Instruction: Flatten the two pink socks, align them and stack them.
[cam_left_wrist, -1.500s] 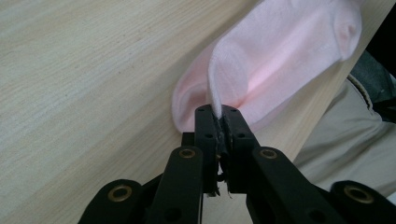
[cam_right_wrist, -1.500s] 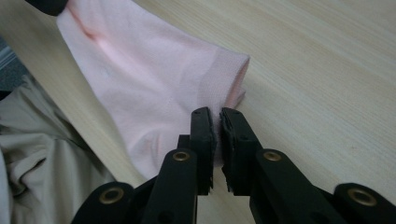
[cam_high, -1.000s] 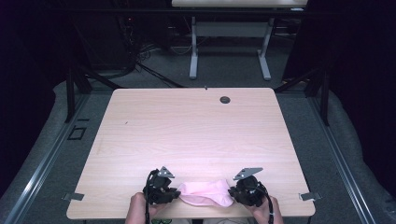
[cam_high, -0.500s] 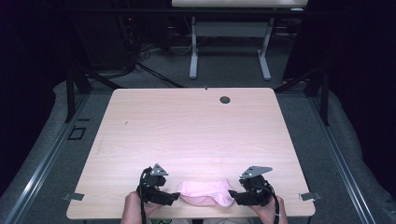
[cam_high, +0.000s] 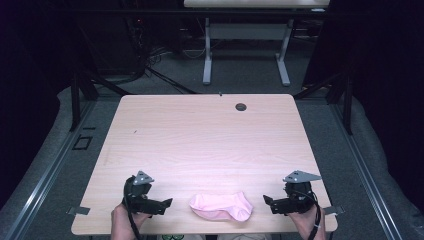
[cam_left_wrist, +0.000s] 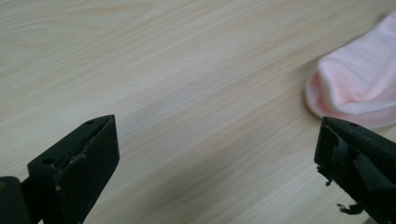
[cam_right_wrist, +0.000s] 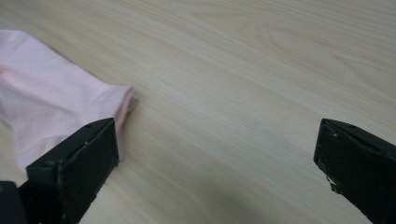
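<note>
A pink sock (cam_high: 221, 206) lies flat near the table's front edge. My left gripper (cam_high: 165, 204) sits to its left, apart from it, jaws wide and bare; they have just been opening. In the left gripper view the sock's end (cam_left_wrist: 359, 84) shows at the upper right, beyond the jaws. My right gripper (cam_high: 267, 202) stands to the sock's right, also apart and empty, its jaws likewise just opened. In the right gripper view the sock (cam_right_wrist: 51, 107) lies at the left, past the left jaw.
The light wooden table (cam_high: 210, 140) stretches ahead of both grippers. A dark round grommet (cam_high: 241, 107) sits near its far edge. Beyond the table stand a white desk frame (cam_high: 245, 55), cables and black stands on grey floor.
Both grippers let go of the sock's ends and opened. They drew apart, the left one leftward and the right one rightward. The sock stays flat on the table.
</note>
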